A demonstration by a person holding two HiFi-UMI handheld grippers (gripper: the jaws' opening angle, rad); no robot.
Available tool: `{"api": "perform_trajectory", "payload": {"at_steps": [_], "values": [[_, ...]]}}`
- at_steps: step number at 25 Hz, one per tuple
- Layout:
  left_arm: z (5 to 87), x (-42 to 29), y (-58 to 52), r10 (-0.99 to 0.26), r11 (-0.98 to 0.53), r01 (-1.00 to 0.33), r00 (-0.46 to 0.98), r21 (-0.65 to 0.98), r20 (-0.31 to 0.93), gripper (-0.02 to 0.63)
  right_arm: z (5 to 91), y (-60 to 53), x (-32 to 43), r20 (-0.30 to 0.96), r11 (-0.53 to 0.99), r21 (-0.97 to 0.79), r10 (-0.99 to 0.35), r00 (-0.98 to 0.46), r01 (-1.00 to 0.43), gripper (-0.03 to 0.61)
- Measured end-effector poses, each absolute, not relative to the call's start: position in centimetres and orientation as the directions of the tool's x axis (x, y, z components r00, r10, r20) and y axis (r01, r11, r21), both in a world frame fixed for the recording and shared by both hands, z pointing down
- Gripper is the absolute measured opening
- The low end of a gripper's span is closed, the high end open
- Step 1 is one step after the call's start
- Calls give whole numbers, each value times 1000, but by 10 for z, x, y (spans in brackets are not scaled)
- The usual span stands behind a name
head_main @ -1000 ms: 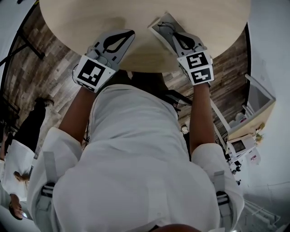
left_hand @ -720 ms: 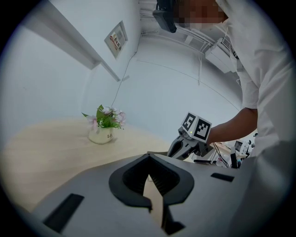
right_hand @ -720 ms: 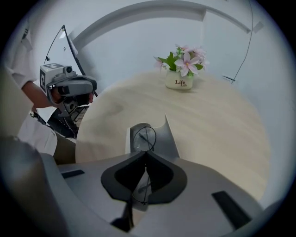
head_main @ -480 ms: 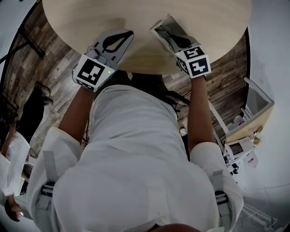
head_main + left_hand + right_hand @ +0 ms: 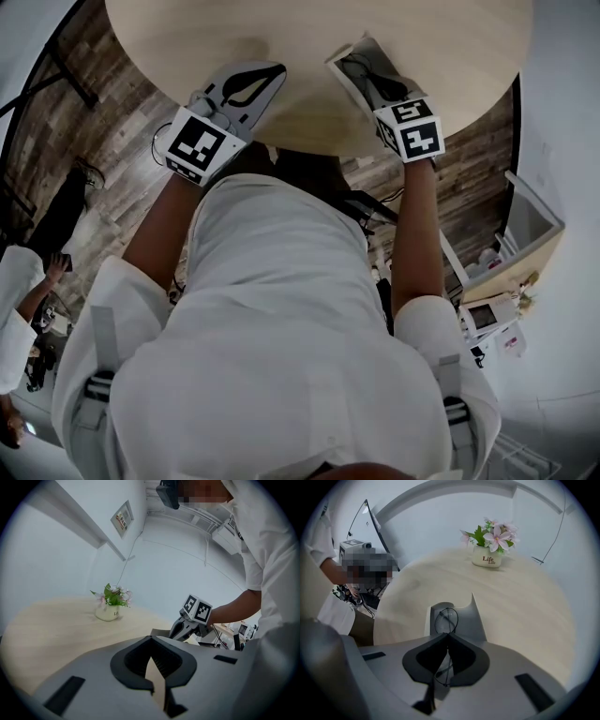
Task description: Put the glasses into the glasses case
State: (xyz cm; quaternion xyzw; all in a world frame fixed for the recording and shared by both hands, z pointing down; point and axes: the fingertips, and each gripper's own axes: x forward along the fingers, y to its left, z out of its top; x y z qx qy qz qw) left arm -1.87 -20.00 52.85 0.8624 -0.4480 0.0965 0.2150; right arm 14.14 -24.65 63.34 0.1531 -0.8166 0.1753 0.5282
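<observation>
Round table (image 5: 187, 37); right gripper (image 5: 448, 635) clamps glasses (image 5: 446, 619) over case (image 5: 465, 620); left gripper (image 5: 151, 638) closed, empty

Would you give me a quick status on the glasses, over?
Left gripper shut, empty. Right gripper shut on glasses over open glasses case. Flower pot well clear.

shirt (image 5: 281, 337): white, short-sleeved | left gripper (image 5: 151, 641), right gripper (image 5: 448, 635): grey | marker cubes (image 5: 199, 145): black-white

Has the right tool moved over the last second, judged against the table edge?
Yes. The right tool has pushed farther forward past the table's near edge, into the glasses case, shut on the glasses.
</observation>
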Motion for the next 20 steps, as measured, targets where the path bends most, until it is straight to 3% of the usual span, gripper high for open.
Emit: {"api": "perform_trajectory", "payload": {"at_steps": [13, 20], "values": [[521, -20, -186, -717, -523, -798, 602, 299, 352, 8, 627, -238, 139, 905, 866, -175, -46, -423, -469, 32], [496, -45, -192, -694, -608, -749, 663, 265, 282, 8, 568, -245, 136, 848, 797, -91, -253, -466, -597, 34]]}}
